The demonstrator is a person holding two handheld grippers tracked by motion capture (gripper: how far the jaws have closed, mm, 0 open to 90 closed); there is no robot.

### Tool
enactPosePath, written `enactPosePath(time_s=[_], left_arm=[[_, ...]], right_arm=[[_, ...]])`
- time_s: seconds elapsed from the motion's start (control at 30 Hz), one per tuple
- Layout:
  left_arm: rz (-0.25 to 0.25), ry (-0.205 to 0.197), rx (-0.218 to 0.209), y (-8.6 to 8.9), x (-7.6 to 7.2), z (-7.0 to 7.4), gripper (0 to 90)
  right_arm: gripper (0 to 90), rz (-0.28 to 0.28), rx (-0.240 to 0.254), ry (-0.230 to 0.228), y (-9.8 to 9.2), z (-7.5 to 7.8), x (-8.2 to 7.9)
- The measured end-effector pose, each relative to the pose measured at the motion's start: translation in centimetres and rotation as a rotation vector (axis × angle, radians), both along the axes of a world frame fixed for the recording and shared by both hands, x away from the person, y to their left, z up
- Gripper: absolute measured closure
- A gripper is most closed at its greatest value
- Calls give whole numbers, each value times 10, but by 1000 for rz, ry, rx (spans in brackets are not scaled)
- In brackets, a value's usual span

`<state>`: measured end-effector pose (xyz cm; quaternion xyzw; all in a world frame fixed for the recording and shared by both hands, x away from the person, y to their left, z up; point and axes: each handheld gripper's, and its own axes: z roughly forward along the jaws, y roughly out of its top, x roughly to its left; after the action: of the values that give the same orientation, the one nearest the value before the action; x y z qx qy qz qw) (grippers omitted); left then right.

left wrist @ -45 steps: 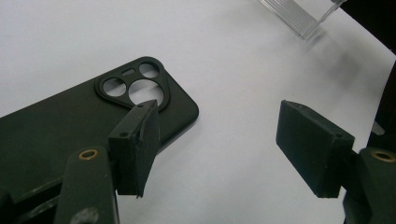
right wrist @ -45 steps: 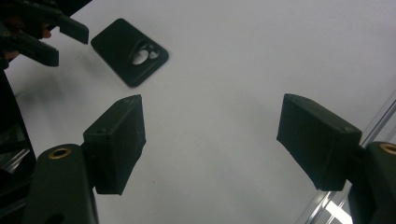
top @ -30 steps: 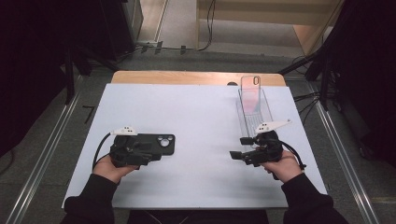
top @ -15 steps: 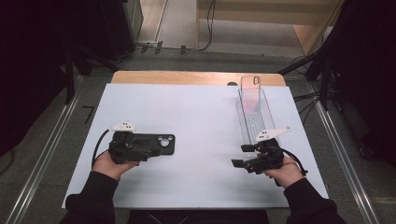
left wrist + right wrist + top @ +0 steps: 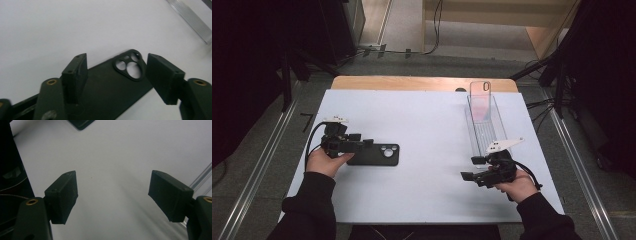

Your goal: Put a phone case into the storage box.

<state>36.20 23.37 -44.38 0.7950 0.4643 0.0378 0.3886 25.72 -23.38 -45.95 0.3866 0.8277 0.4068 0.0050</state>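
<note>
A black phone case (image 5: 379, 154) lies flat on the white table (image 5: 432, 115), its camera cutout (image 5: 128, 66) toward the right in the high view. My left gripper (image 5: 361, 145) sits at the case's left end, with the case (image 5: 110, 92) lying beneath its spread jaws. Those jaws have just been closing a little, and the pads (image 5: 75, 72) do not press on the case. At the front right, my right gripper (image 5: 471, 168) is open over bare table, with nothing between its fingers (image 5: 62, 195).
A long clear plastic tray (image 5: 486, 129) stands at the right, with a clear phone case (image 5: 480, 96) upright at its far end. A wooden strip (image 5: 422, 83) borders the table's far edge. A metal rail (image 5: 579, 170) runs beyond the right edge.
My left hand has drawn back to the left, uncovering more of the black case, which stayed in place. The right hand has barely shifted.
</note>
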Motion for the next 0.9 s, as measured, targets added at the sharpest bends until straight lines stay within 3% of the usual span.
enactPosePath(time_s=[0.13,0.23,0.3,0.37,0.5,0.9], left_arm=[[6,-14,67,2,13,-7,367],[27,10,80,6,22,-15,393],[38,16,84,8,25,-18,475],[60,17,90,11,26,-19,652],[62,42,86,17,32,-24,895],[56,68,173,17,40,-39,900]], right_arm=[[217,-1,1,4,-2,-1,-2],[217,0,-2,6,-2,-2,-4],[217,3,-6,11,-2,-3,-5],[217,4,-5,3,-3,-3,-6],[218,4,-5,2,-3,-3,-6],[217,4,-5,7,-3,-4,-4]])
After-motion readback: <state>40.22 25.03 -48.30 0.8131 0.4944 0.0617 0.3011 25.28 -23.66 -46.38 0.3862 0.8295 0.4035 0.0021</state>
